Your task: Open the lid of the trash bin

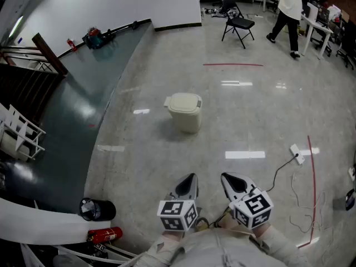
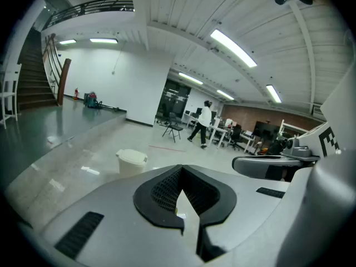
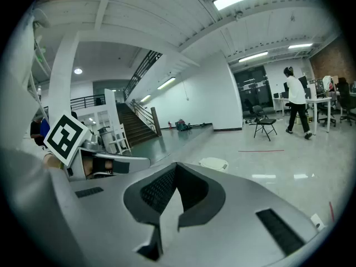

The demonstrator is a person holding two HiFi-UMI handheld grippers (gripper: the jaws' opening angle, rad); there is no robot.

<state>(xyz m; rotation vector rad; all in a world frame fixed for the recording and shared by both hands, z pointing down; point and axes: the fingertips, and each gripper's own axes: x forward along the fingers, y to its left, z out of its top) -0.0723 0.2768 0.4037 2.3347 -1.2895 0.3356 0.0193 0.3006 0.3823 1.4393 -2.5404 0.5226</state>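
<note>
The trash bin [image 1: 185,111], cream-coloured and with its lid seen lying down on the body, is found standing alone on the pale polished floor [image 1: 250,110], well apart from both grippers and ahead of them, roughly in line with the gap between the two. In the left gripper view the bin [image 2: 132,161] is observed beyond the jaw tips and to their left; in the right gripper view it [image 3: 214,163] is observed just past the tips and slightly to their right. No contact with the bin is noted on either side. The left gripper [image 1: 192,177] is recorded with its jaws brought together at the tips and nothing held between them; only floor is seen through the wedge behind the tips. The right gripper [image 1: 225,176] is recorded in the same condition, tips meeting and empty. Both grippers are held low and close to the person's body, side by side, pointed forward toward the bin, with their marker cubes [image 1: 178,214] turned up to the head view. A folding chair [image 1: 239,22] and a person [image 1: 286,10] walking are noted far beyond the bin, and a red fire extinguisher [image 1: 104,235] is noted lying on the floor to the left of the grippers.
</note>
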